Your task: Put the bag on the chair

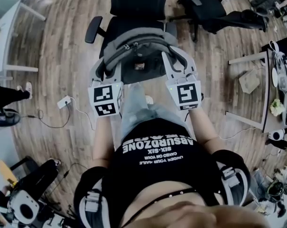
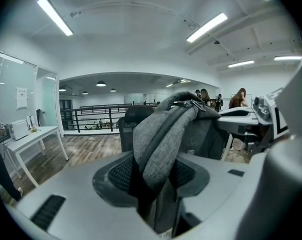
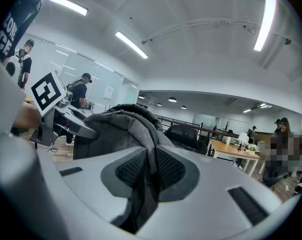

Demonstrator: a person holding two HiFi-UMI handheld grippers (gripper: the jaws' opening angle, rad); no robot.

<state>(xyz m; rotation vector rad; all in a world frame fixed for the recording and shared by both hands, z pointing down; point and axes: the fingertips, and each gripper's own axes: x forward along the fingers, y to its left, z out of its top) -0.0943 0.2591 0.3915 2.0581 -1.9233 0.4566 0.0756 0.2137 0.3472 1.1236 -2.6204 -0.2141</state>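
**Inspector:** State of the tools?

**Assessor:** The left gripper (image 2: pixel 158 176) is clamped on a grey woven shoulder strap (image 2: pixel 158 139). The right gripper (image 3: pixel 151 171) pinches the second shoulder strap (image 3: pixel 147 134).

**Inspector:** Step in hand?

**Assessor:** Placement, I judge. The grey fabric backpack (image 1: pixel 134 44) is upright, zip uppermost, over the seat's front edge of the black swivel office chair (image 1: pixel 138 1). I cannot tell if it is seated. Next, lower it until the seat carries it, then free both straps.

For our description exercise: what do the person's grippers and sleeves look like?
The left gripper and right gripper are light grey, with broad jaws faced by dark mesh-textured pads. Each carries a white cube with black square markers. The sleeves are black, crossed by grey straps.
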